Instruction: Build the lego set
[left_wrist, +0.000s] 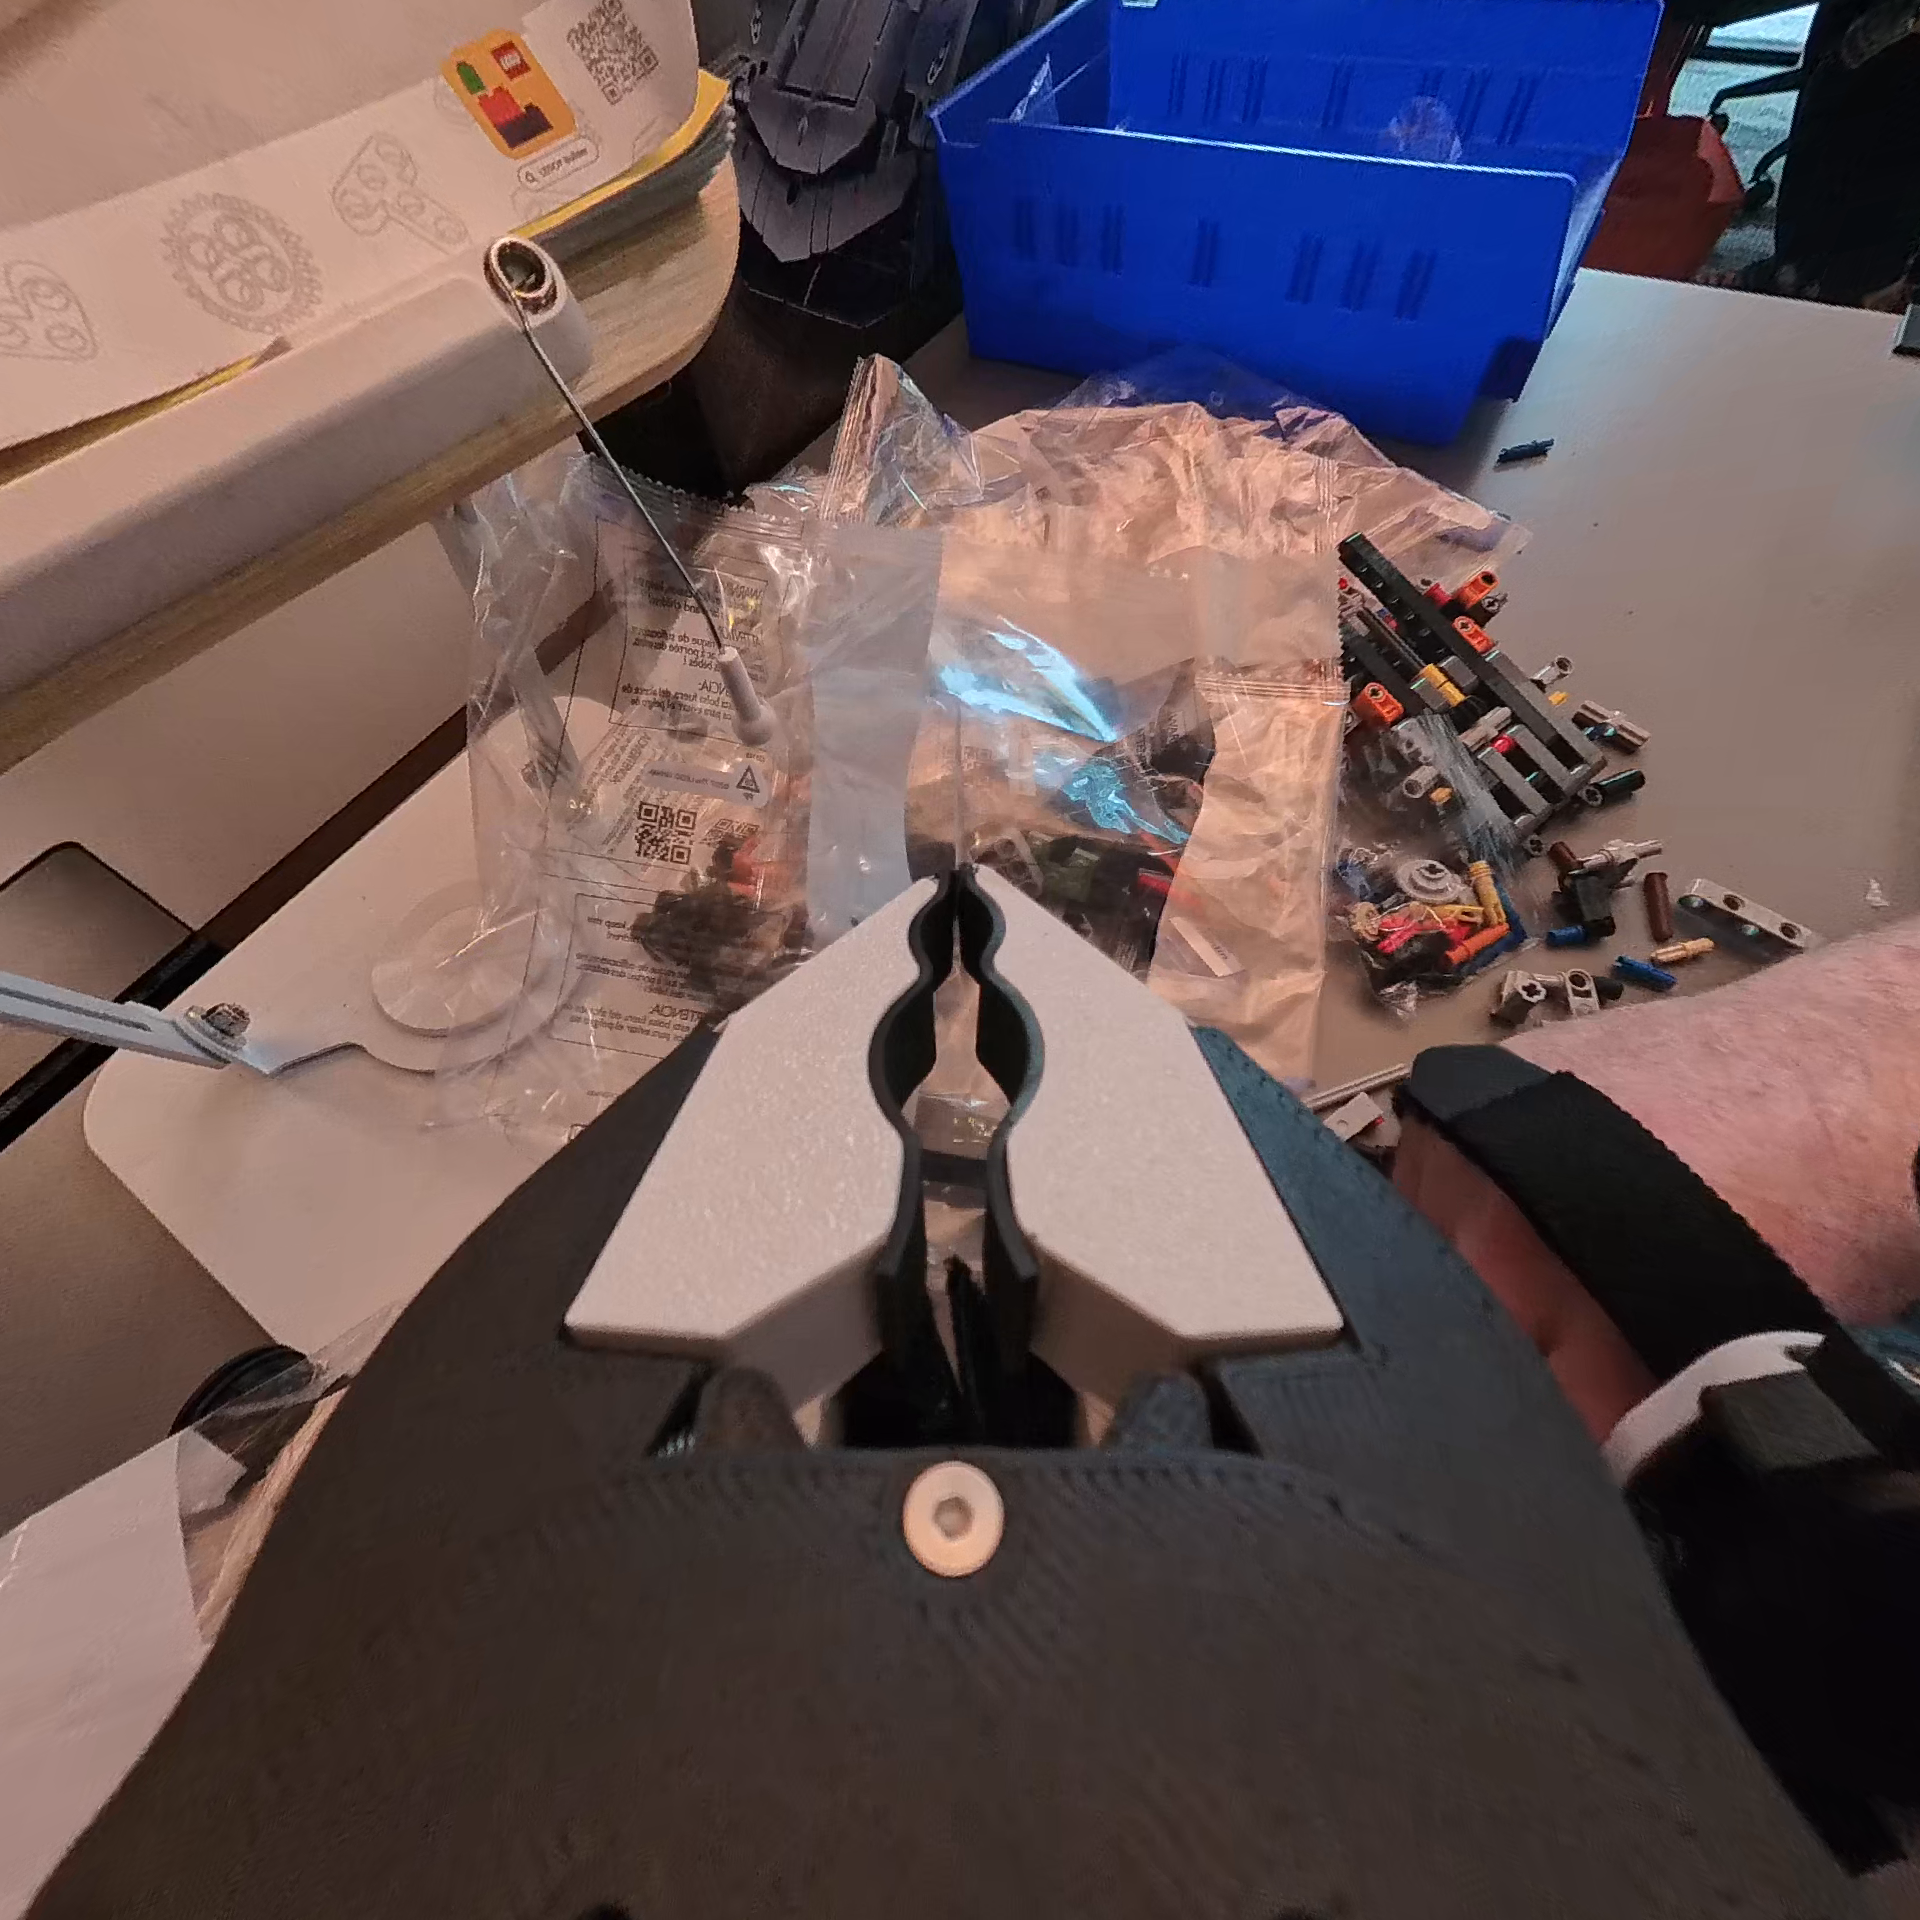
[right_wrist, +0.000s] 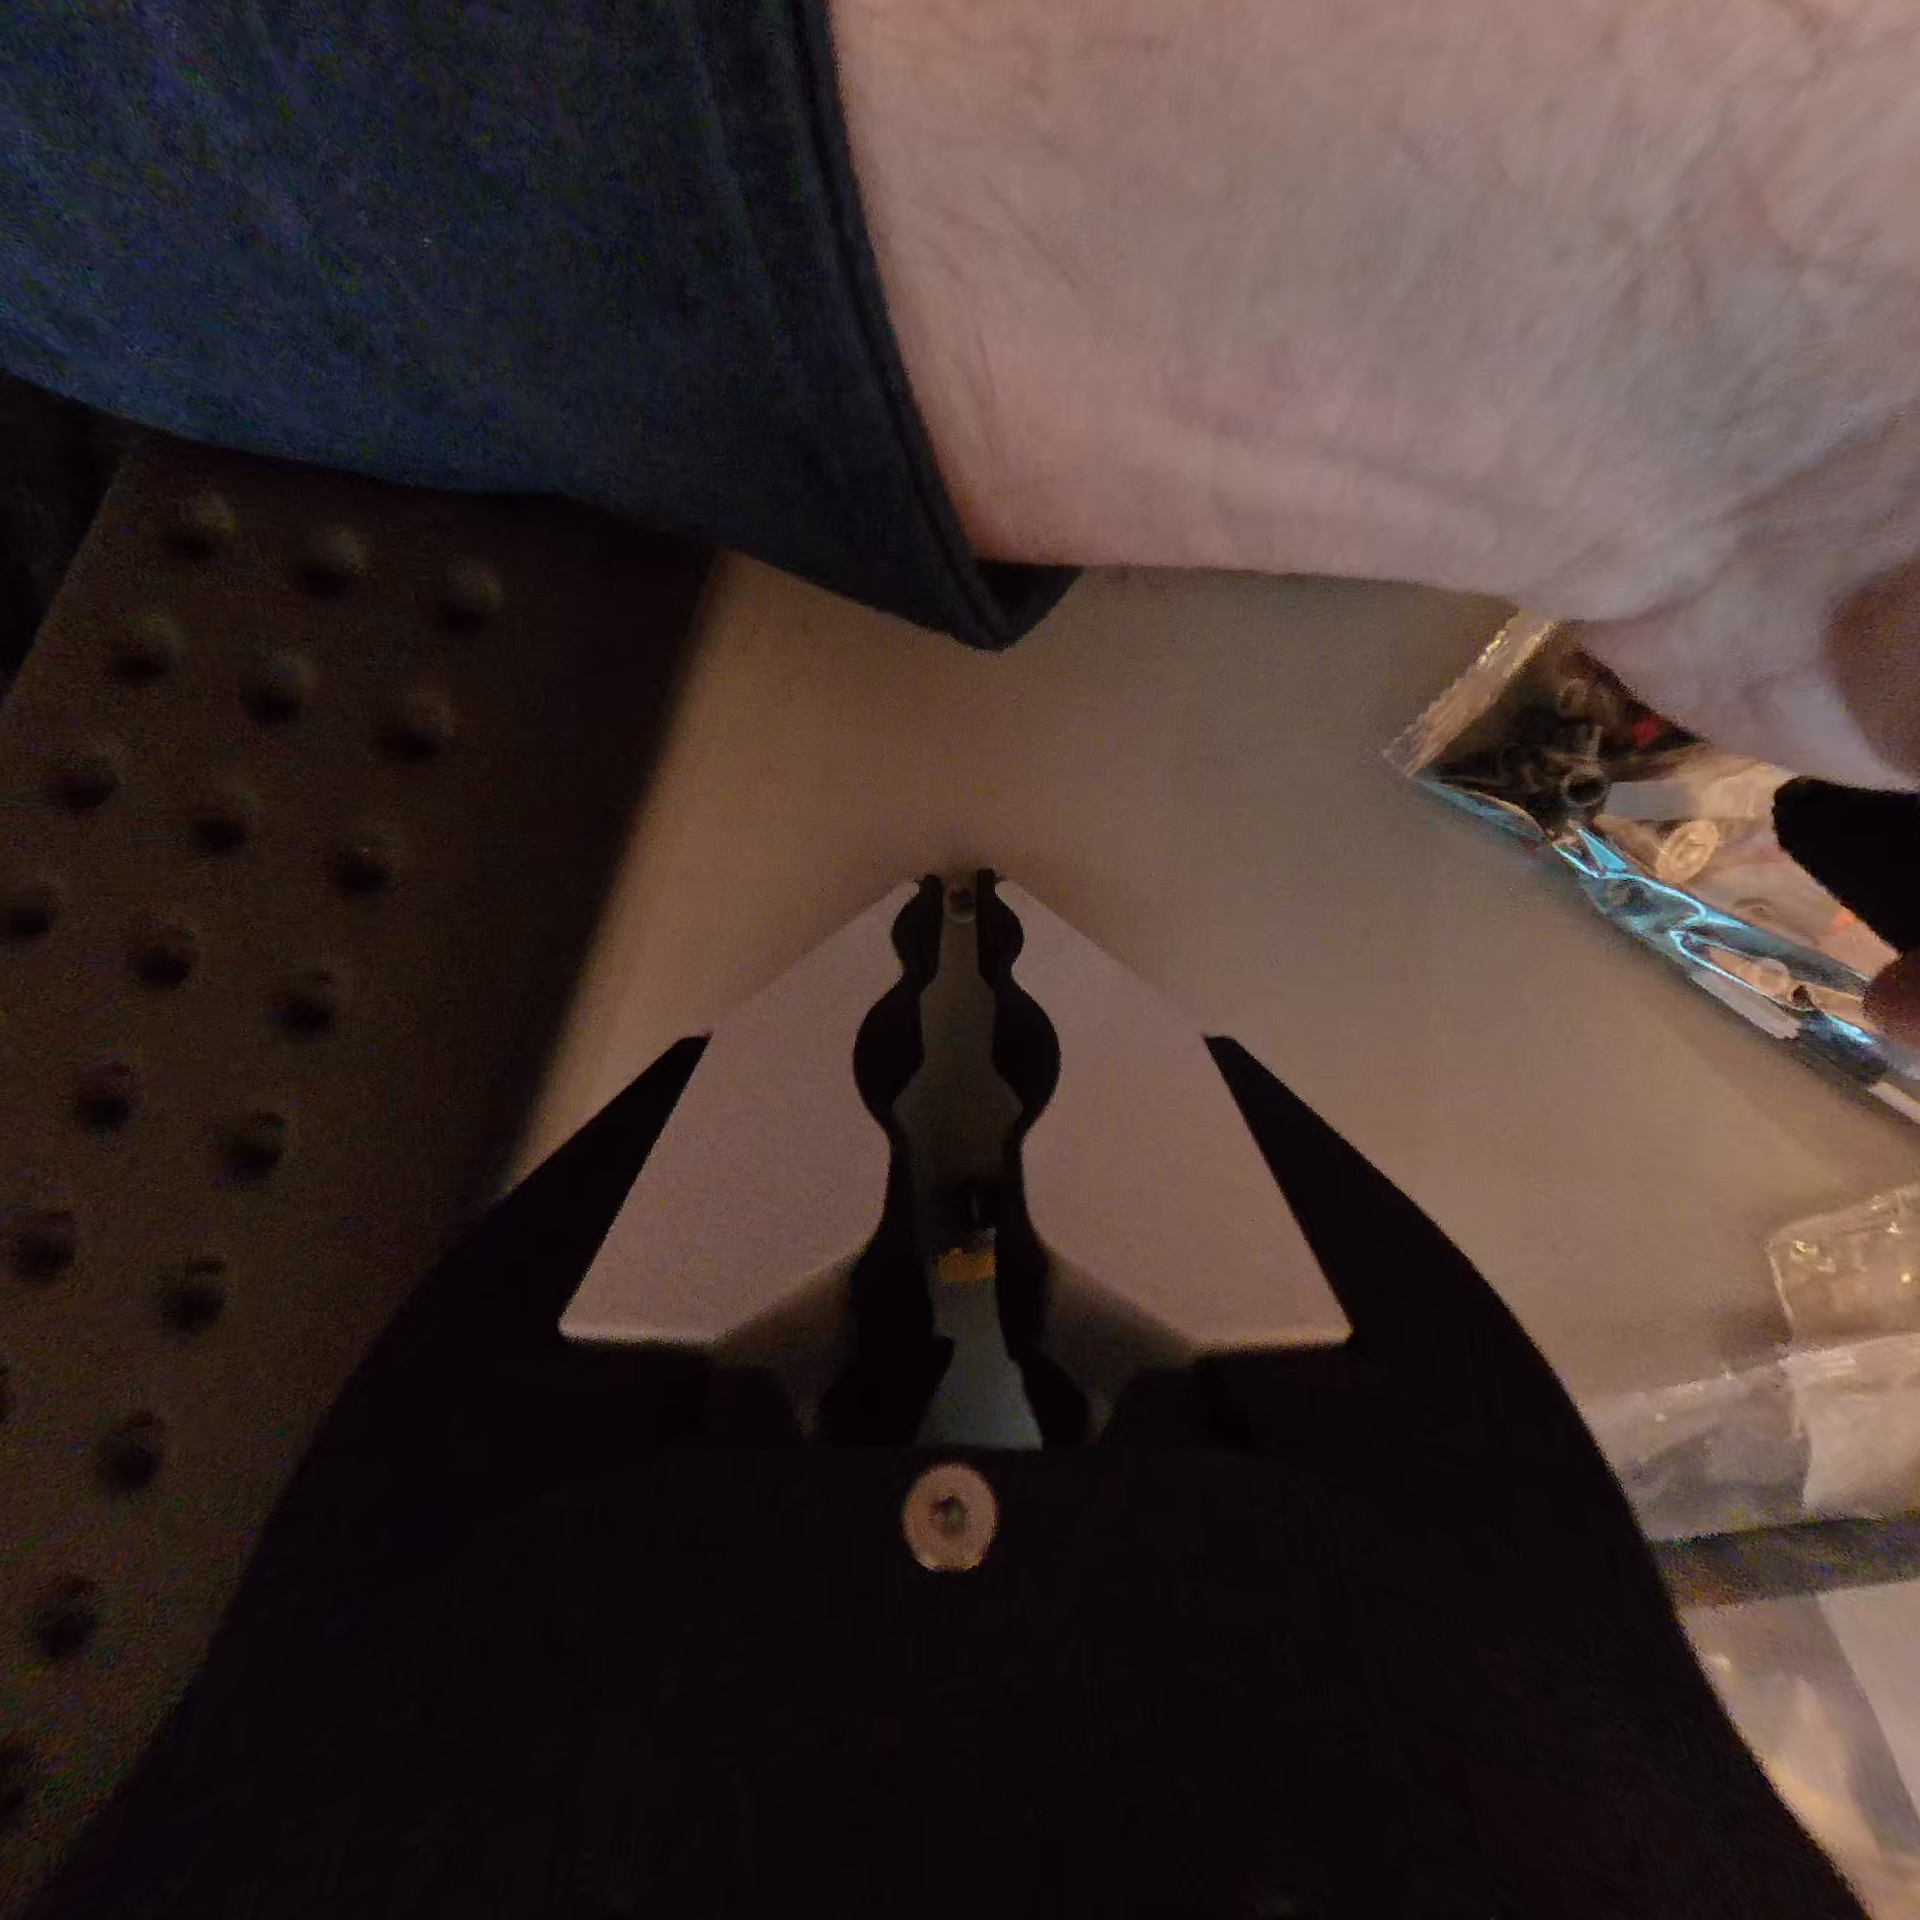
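The left gripper (left_wrist: 961, 878) is clenched on a clear bag (left_wrist: 1039, 727), contents indistinct. The right gripper (right_wrist: 958, 883) pinches a tiny, unidentifiable piece (right_wrist: 962, 902) above the surface (right_wrist: 1143, 779). The dark lego frame (left_wrist: 1475, 686) lies flat far right, long axis diagonal.

L view bright, glare on plastic bags (left_wrist: 1039, 644); R view dim, blurry, edges warped.

The left wrist view is looking forward and down across the table (left_wrist: 1714, 416), over clear bags (left_wrist: 1039, 623) toward a blue bin (left_wrist: 1247, 239). The right wrist view is hanging close above the table edge (right_wrist: 831, 779), facing an arm (right_wrist: 1351, 312). Both are sharing the bags.
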